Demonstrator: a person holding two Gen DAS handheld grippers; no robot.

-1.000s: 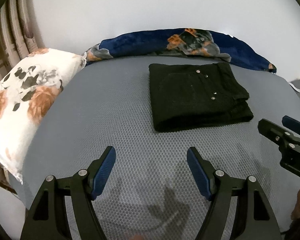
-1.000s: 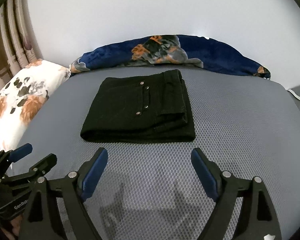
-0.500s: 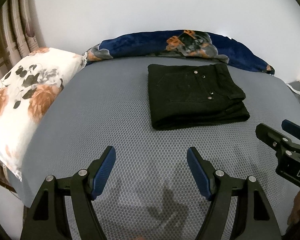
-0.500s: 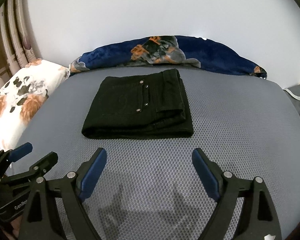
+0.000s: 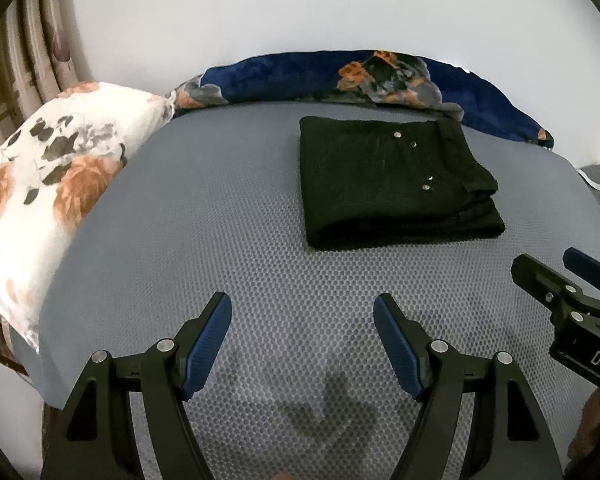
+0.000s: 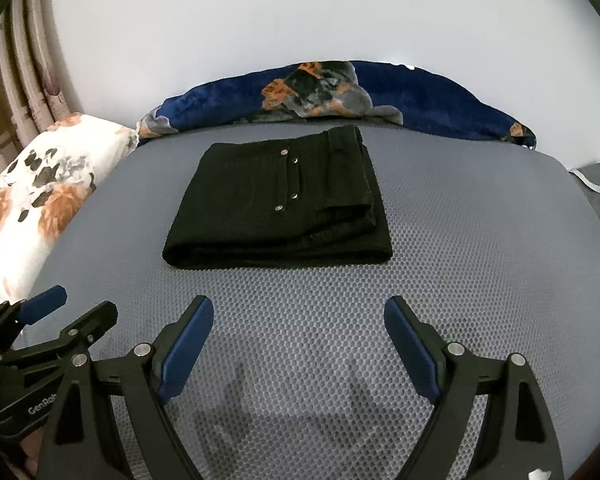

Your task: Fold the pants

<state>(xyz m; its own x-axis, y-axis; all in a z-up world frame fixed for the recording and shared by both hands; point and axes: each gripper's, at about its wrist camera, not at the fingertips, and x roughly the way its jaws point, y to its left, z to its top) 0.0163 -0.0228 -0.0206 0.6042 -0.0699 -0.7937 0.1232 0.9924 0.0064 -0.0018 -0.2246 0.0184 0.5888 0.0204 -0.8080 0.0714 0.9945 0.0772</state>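
Two pillows (image 5: 56,176) (image 6: 340,96) flank folded pants (image 6: 276,208).

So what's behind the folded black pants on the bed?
Behind the black pants lies a navy floral blanket along the white wall. Whatever lies between blanket and wall is hidden.

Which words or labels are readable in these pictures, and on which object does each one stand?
"DAS", cut off at the picture edge: white letters on the body of the right gripper, seen from the left wrist.
"GenRob", cut off behind a finger: on the body of the left gripper, seen from the right wrist.
The pants show no readable label.
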